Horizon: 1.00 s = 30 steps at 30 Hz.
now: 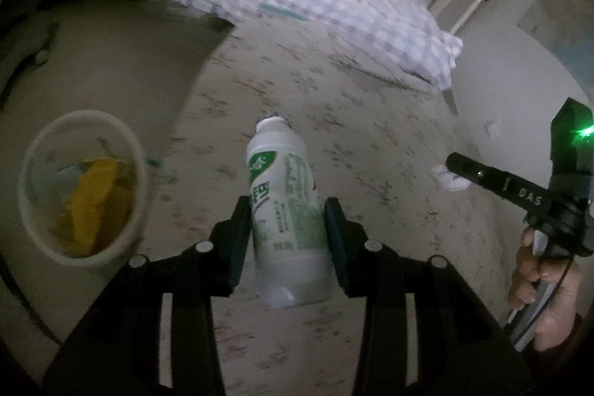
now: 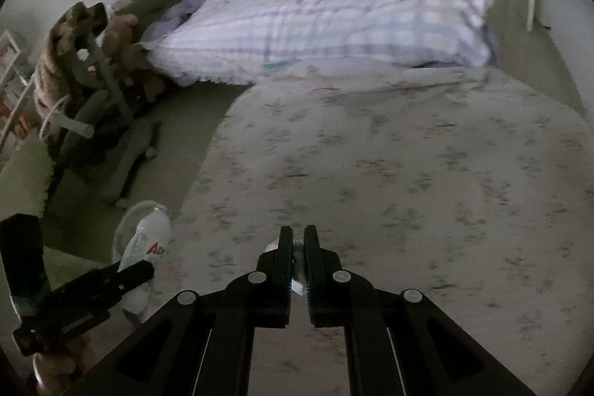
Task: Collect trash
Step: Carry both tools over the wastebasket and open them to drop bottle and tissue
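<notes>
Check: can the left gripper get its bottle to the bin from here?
Probably yes. The left gripper grips the bottle; the bin stands open on the floor beside the bed, nothing between.

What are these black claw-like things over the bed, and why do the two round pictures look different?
There is no robot: a person holds a black two-finger gripper in each hand, with a wide-angle camera on each looking along its fingers. That gives one round picture per hand.

The left view shows the left gripper clamped on a white plastic drink bottle with a green label. Beside the floral bedsheet stands a round pale waste bin with yellow rubbish inside. At the right edge, the person's right hand holds the other gripper.

The right view shows the right gripper shut on a small crumpled clear scrap. A checked white pillow lies at the bed's far end.
</notes>
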Available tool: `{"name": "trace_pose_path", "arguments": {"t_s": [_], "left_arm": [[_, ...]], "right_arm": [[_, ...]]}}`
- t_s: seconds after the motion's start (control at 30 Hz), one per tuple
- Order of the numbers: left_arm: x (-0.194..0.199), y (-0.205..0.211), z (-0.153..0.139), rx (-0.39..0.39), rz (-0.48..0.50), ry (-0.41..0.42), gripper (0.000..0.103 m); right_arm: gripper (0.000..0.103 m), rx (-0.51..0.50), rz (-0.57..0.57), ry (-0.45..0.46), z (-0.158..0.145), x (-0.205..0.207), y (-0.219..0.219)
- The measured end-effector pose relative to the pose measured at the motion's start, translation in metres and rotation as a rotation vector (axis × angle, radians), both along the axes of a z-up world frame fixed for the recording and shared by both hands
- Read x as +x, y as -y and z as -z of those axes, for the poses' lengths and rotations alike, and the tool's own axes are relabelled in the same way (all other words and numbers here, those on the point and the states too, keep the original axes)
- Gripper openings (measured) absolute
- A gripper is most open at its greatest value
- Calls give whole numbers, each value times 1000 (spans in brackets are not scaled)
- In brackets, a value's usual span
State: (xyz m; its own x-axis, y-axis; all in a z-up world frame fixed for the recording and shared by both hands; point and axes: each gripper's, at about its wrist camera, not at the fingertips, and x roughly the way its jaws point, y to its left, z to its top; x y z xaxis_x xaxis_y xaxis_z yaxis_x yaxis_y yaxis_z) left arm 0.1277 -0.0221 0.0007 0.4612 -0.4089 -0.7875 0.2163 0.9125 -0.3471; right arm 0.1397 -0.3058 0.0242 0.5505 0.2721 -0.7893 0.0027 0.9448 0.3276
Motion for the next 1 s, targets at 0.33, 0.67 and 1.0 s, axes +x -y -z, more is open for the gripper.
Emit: {"name": "trace_pose_path", "arguments": {"t_s": [0.33, 0.67, 1.0], "left_arm": [[3, -93, 6, -1, -156, -6, 41], [13, -151, 34, 29, -255, -41, 41], [26, -171, 51, 77, -362, -89, 85]], "right_arm": [[6, -10, -137, 4, 10, 20, -86], [7, 38, -211, -22, 30, 38, -149], [7, 61, -245, -50, 48, 51, -183]]}}
